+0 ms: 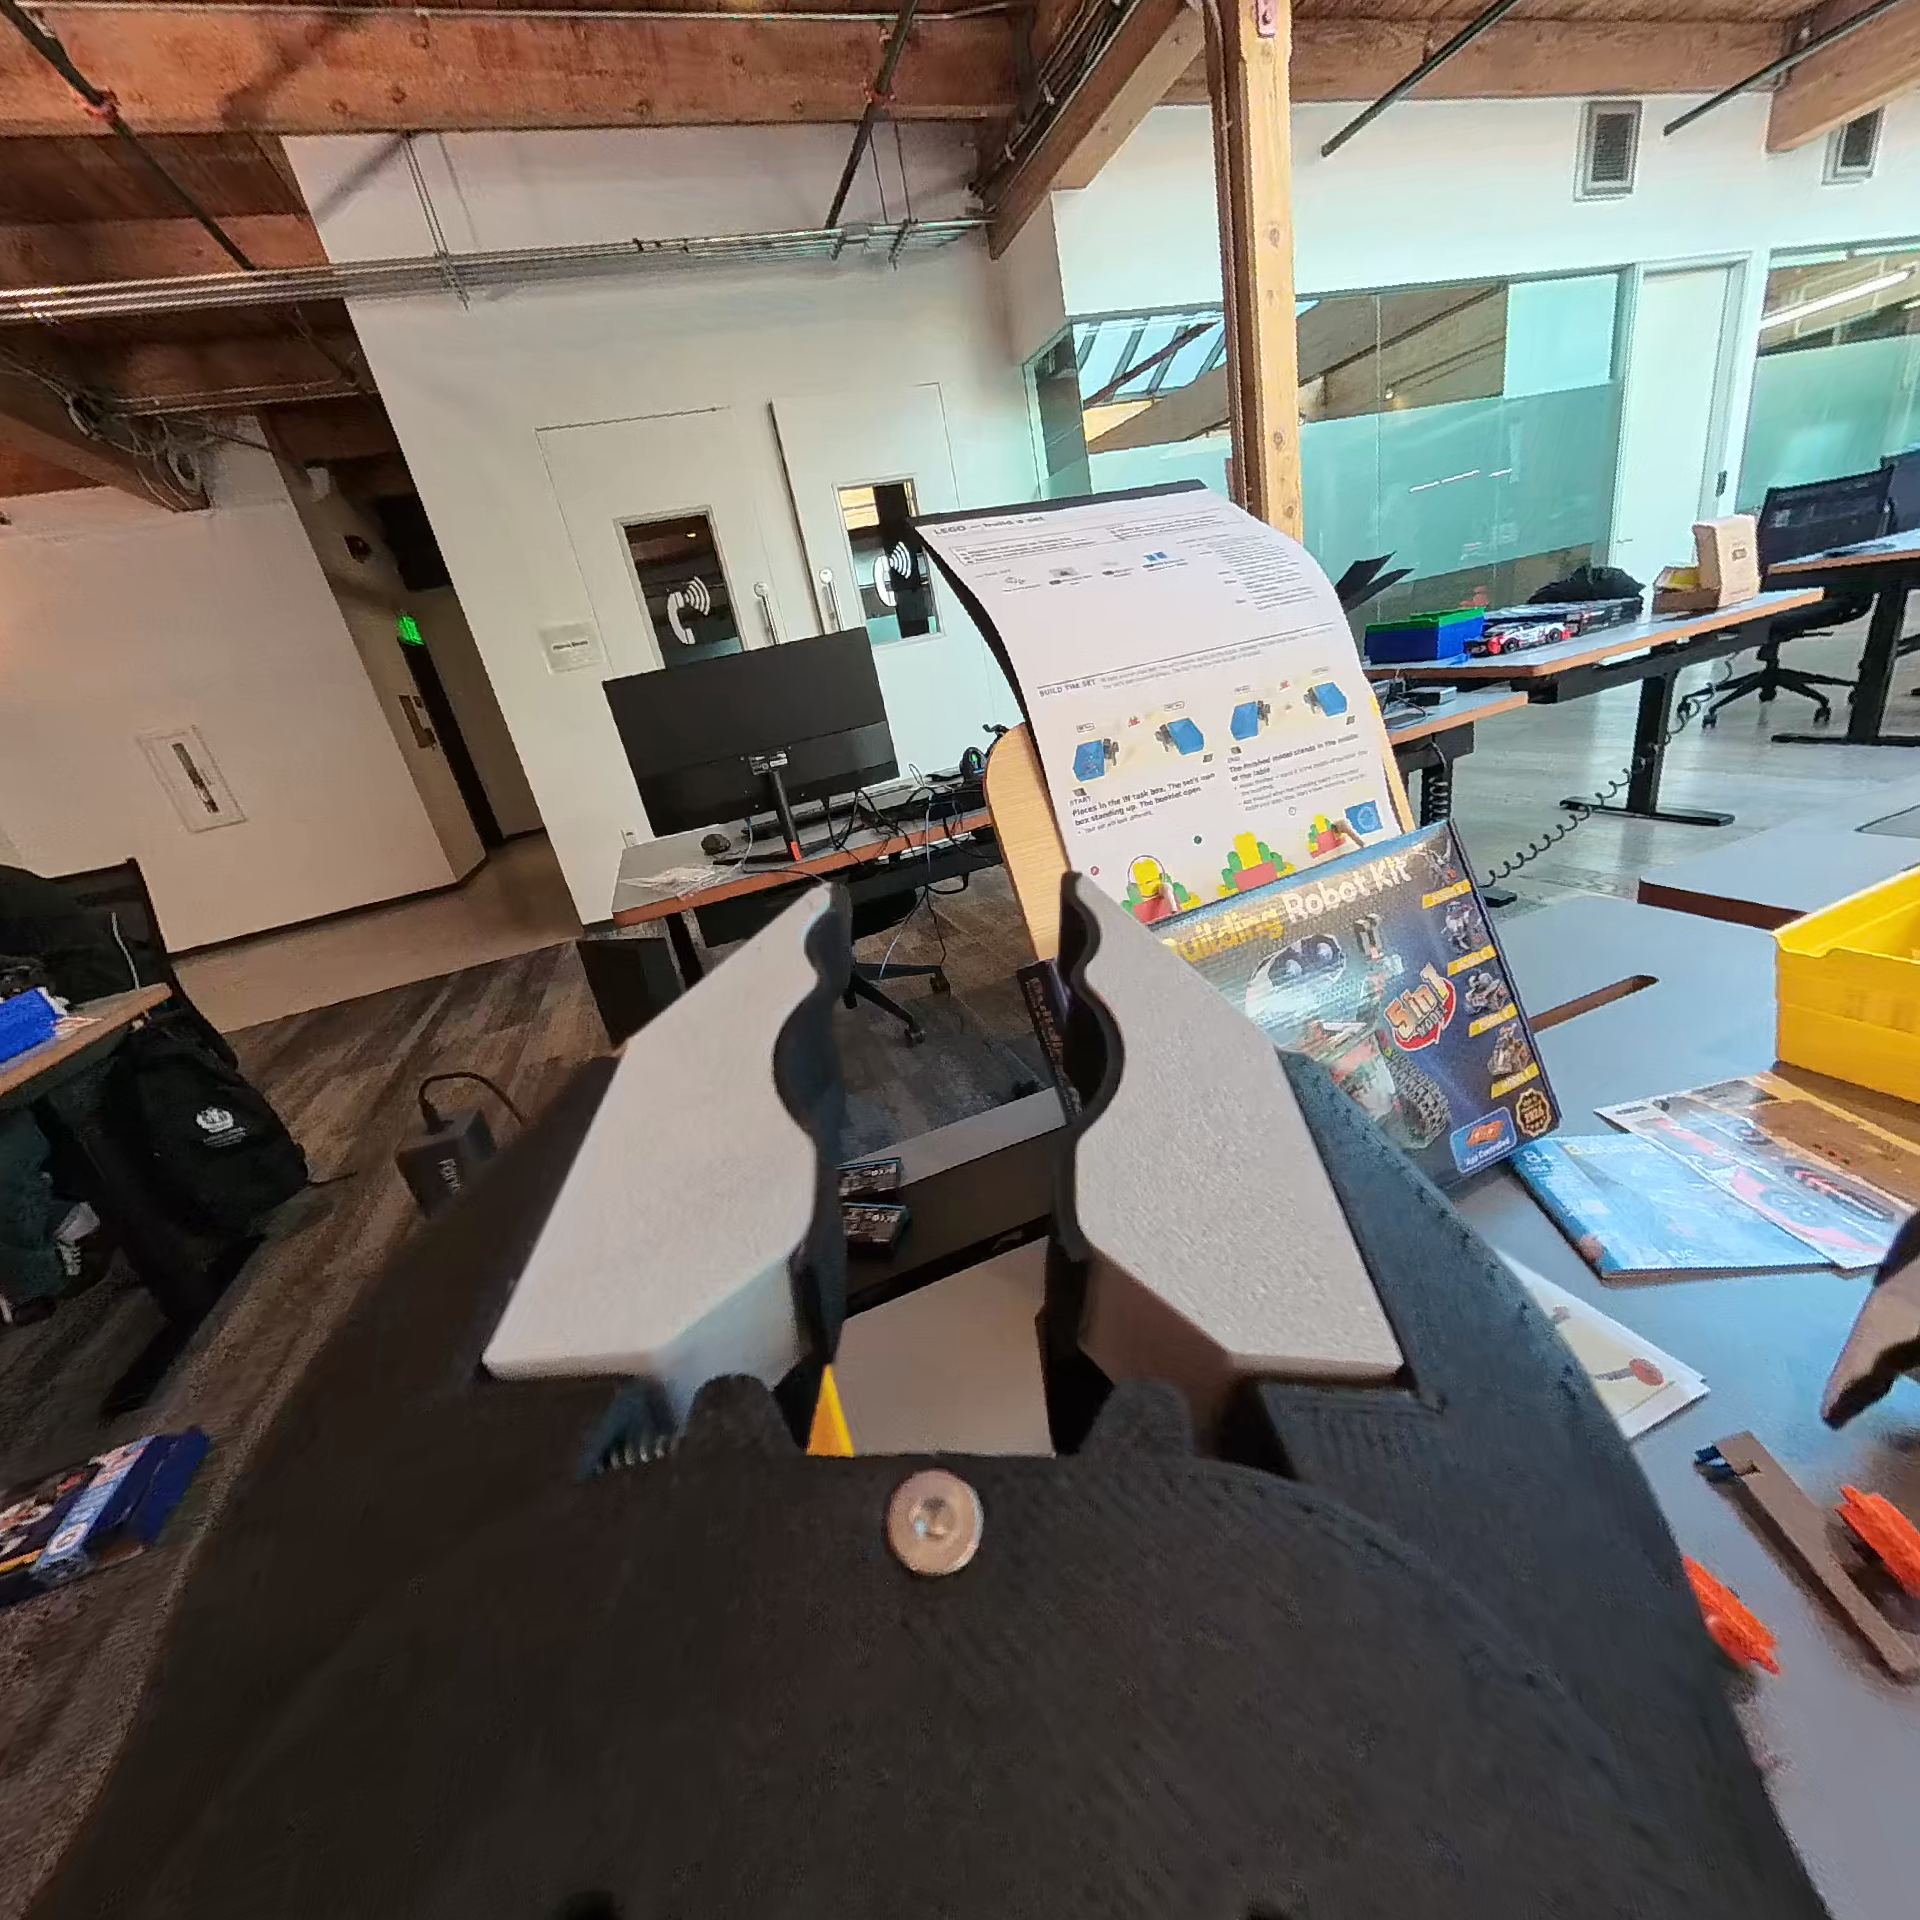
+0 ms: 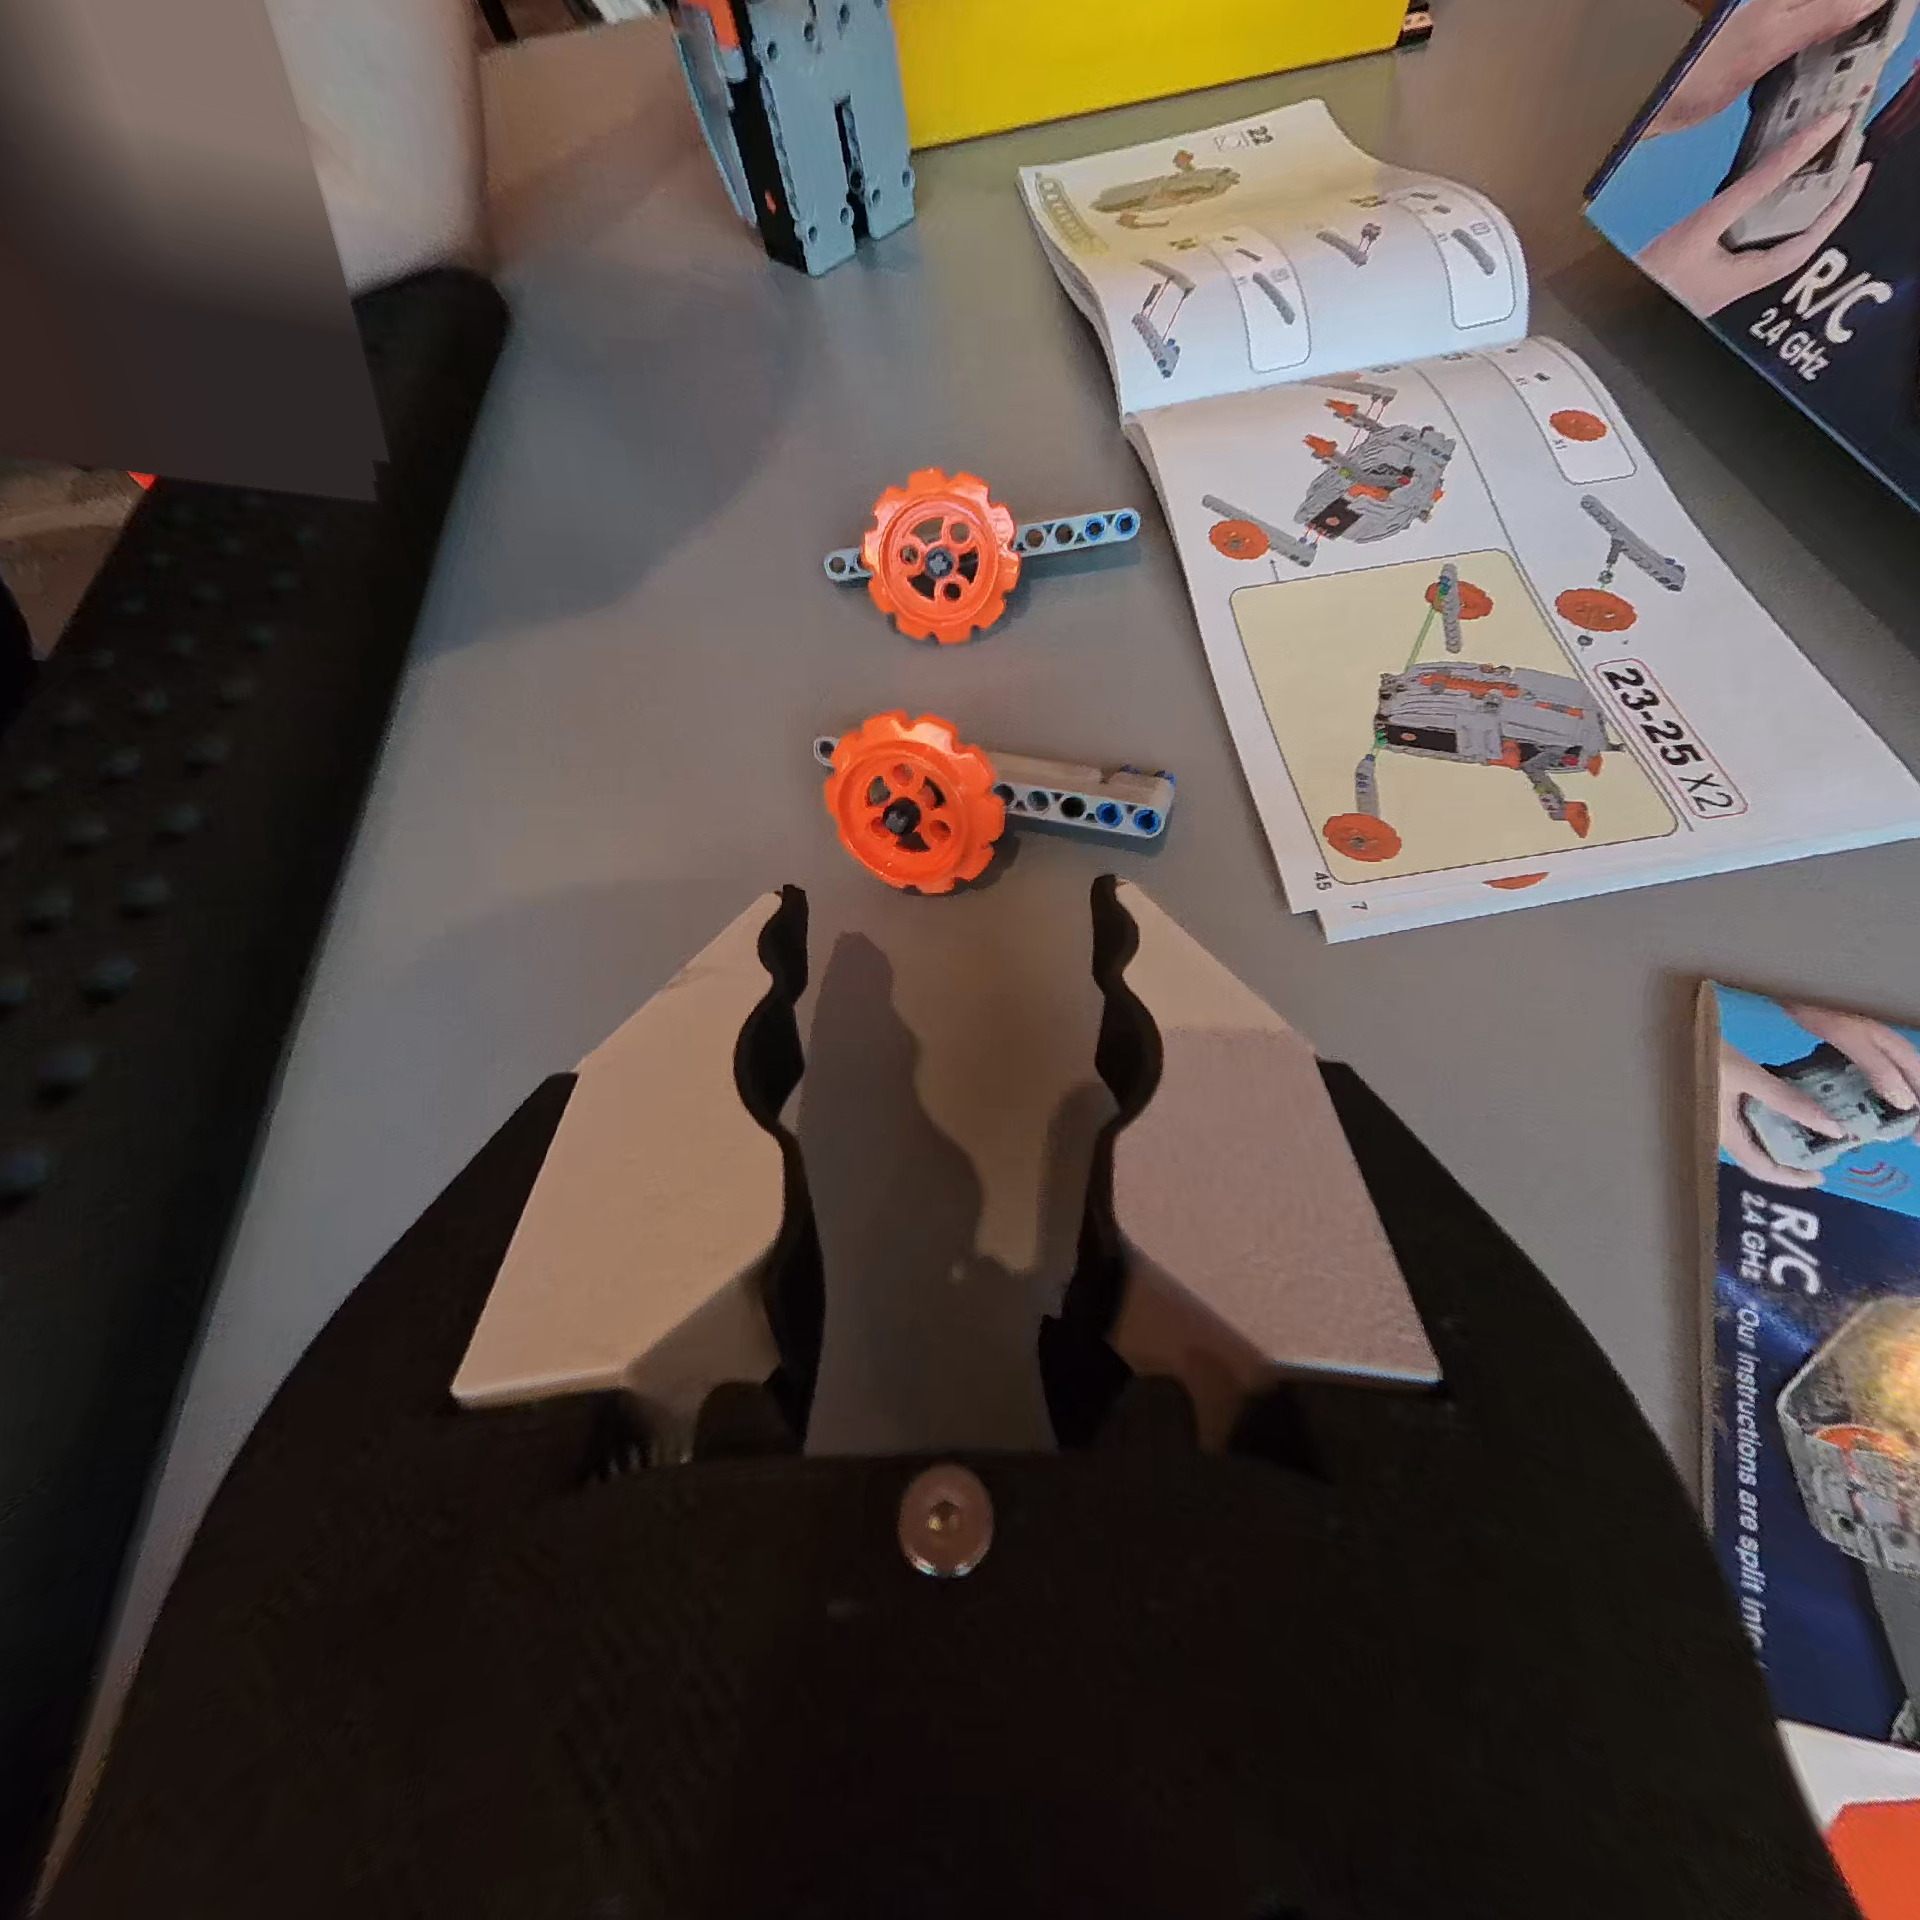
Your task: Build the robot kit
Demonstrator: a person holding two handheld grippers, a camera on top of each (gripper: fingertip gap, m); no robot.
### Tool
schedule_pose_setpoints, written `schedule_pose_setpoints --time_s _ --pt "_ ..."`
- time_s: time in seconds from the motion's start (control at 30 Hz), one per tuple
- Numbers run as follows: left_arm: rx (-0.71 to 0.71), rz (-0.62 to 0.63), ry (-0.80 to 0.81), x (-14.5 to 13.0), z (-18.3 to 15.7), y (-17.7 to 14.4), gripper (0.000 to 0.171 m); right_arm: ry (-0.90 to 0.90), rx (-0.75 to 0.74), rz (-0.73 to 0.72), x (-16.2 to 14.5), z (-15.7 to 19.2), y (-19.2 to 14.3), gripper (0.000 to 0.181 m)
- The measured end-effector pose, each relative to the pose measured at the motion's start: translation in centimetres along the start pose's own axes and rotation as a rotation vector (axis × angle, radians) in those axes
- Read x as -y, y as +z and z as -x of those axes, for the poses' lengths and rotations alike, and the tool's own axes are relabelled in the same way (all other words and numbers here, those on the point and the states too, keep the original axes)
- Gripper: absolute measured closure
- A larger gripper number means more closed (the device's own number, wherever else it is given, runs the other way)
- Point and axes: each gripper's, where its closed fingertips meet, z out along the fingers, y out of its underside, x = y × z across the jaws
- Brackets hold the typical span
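In the right wrist view my right gripper point(image 2: 948, 891) is open and empty, low over the grey table point(image 2: 623, 623). Just ahead of its tips lies an orange toothed wheel on a grey holed beam point(image 2: 914, 802). A second orange wheel on a beam point(image 2: 940, 556) lies farther off. An open instruction booklet point(image 2: 1455, 582) lies to their right. In the left wrist view my left gripper point(image 1: 951, 894) is open and empty, held up in the air, pointing out over the room. A blue robot kit box point(image 1: 1382, 1008) stands just right of its tips, with a printed sheet point(image 1: 1174, 707) behind it.
A grey and black block assembly point(image 2: 821, 145) stands at the back before a yellow bin point(image 2: 1132, 62), which also shows in the left wrist view point(image 1: 1849, 997). Blue boxes point(image 2: 1829, 1351) lie at the right. A black studded plate point(image 2: 156, 831) lies left. Booklets point(image 1: 1662, 1205) and orange parts point(image 1: 1881, 1538) lie on the table. The left gripper's tips are roughly 45 cm from the right gripper's. The left gripper is farther from the black studded plate point(image 2: 156, 831), some 45 cm, than the right, some 15 cm.
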Motion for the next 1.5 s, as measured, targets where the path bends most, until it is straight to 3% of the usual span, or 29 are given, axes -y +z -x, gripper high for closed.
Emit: schedule_pose_setpoints --time_s 0.53,1.1,1.3,1.5 --pt "-0.044 0.067 -0.014 -2.2 -3.3 3.2 0.133 -0.08 -0.049 0.06 -1.2 0.7 -0.2 0.121" --pt "-0.123 0.074 -0.065 -2.1 -2.4 1.8 0.133 -0.027 -0.065 0.129 -2.1 -0.4 0.1 0.123" --pt "-0.049 0.104 -0.064 -2.7 1.3 0.2 0.134 0.046 -0.142 -0.003 -0.5 -1.5 -1.1 0.124" --pt "-0.034 0.068 -0.156 -2.5 4.7 -2.6 0.138 0.121 -0.239 -0.066 2.1 0.5 0.6 0.112"
